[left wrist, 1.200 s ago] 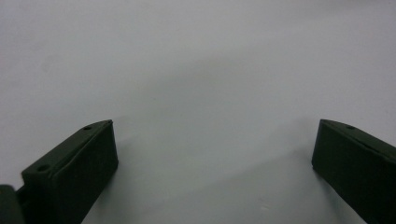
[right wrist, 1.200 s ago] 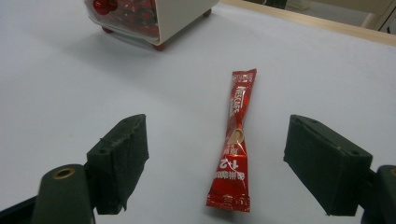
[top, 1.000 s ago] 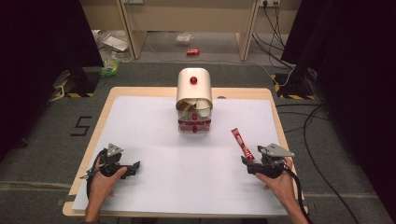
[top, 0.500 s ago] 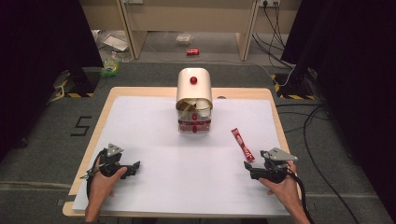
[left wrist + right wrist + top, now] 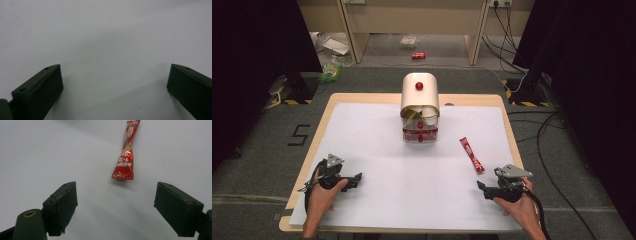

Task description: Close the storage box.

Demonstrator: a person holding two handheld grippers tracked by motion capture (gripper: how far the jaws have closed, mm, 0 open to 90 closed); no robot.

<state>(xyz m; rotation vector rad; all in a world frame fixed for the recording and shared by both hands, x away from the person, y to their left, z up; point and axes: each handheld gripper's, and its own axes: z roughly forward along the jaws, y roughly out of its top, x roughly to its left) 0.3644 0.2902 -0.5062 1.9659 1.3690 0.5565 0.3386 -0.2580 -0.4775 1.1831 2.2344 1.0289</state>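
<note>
A person sits at the counter [image 5: 362, 102], which is covered by a big white sheet [image 5: 412, 180]. Each hand holds a black gripper.

The right gripper [image 5: 482, 187] rests low on the sheet, near the front right corner. Its jaws are spread wide apart and nothing is between them. In the right gripper view, the long red packet [image 5: 126, 152] lies flat on the sheet just ahead of the open jaws. The near end of the packet points at the gap between them, but no jaw touches it. The packet is thin, and shiny, with white writing on it. In the high view the red packet [image 5: 471, 154] lies a bit tilted, on the right side of the sheet, between the right gripper and the cream box.

The left gripper [image 5: 358, 178] sits on the sheet near the front left corner, well apart from the packet. Its jaws are spread wide too, and hold nothing. In the left gripper view there is just plain white sheet past them.

The cream box [image 5: 419, 100] stands at the back middle of the counter. It has a round top and a red knob [image 5: 419, 86]. Its front is open, and some pale things and red things sit inside.
</note>
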